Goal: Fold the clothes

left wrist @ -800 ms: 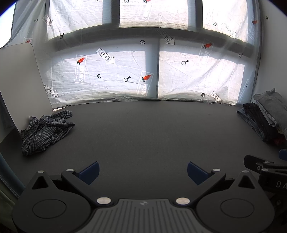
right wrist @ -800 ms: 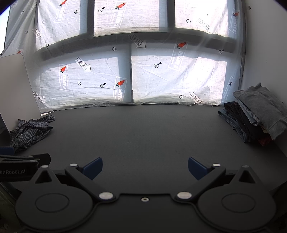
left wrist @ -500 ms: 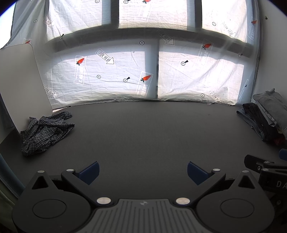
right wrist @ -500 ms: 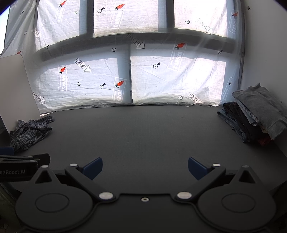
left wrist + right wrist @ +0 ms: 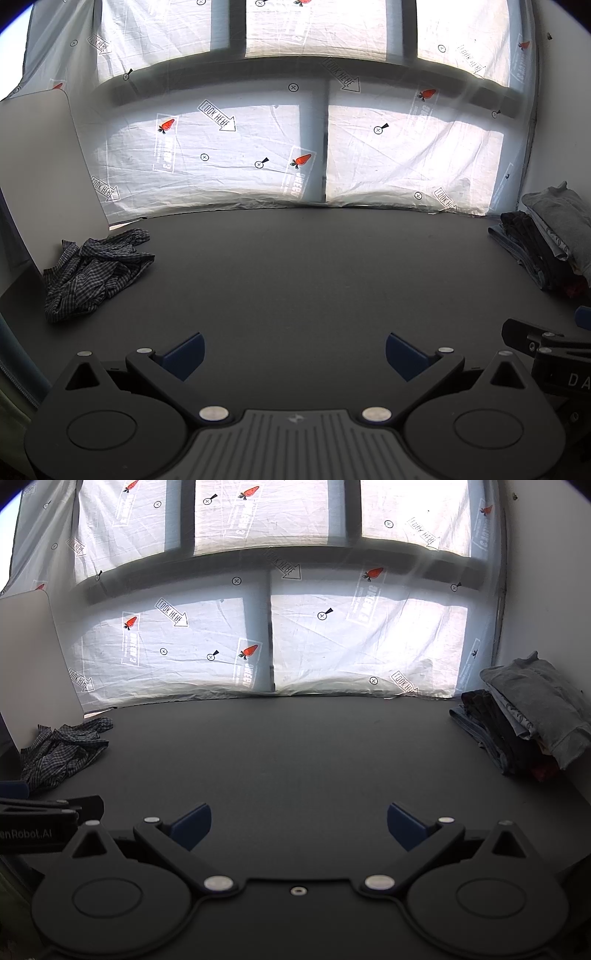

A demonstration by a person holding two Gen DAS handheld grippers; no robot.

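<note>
Left claw (image 5: 293,354) spread apart, holding nothing; right claw (image 5: 299,825) likewise apart and bare. Both low over the near edge of the dark desk (image 5: 314,273), side by side, likely to keep its middle free as folding space. Checked shirt (image 5: 94,271) lies crumpled at far left, near the white board (image 5: 40,166); stack of clothes (image 5: 524,723) sits far right against the wall, well apart, presumably folded items kept separate

table (image 5: 295,266): dark grey, matte
sheet (image 5: 406,158): white, wrinkled, backlit, hung behind table; carrot prints, "LOOK HERE" arrows
board (image 5: 40,166): white, upright at left edge
</note>
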